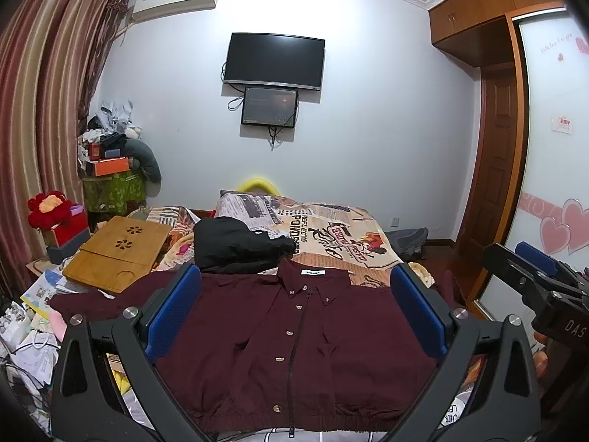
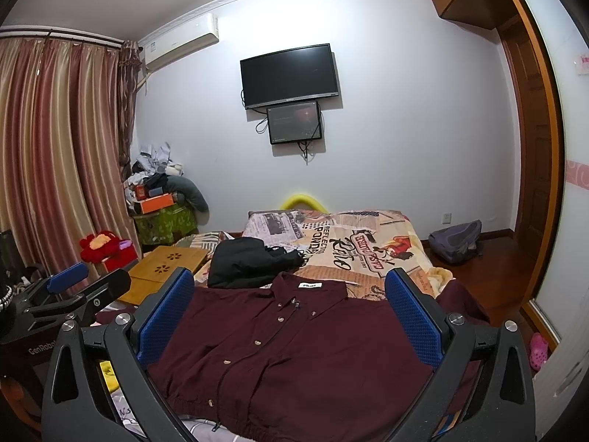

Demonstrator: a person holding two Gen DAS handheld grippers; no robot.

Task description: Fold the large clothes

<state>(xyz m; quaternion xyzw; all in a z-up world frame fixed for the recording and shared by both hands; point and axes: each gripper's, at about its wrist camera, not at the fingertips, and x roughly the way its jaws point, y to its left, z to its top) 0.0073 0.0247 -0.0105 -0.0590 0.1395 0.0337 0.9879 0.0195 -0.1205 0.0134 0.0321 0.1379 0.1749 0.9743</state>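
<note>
Black garment (image 1: 235,245) just behind the maroon shirt's (image 1: 294,350) collar, bamboo tray (image 1: 117,254) seemingly touching its left sleeve.

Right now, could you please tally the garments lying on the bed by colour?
Maroon: 1, the shirt spread flat, buttoned, collar toward the far wall.
Black: 1, the jacket bunched up just beyond the collar.
Total: 2 garments on the bed.
Both grippers, left and right, are open and hold nothing.

Maroon shirt (image 1: 294,346), black jacket (image 1: 235,246), newspaper-print bedspread (image 1: 342,235).
</note>
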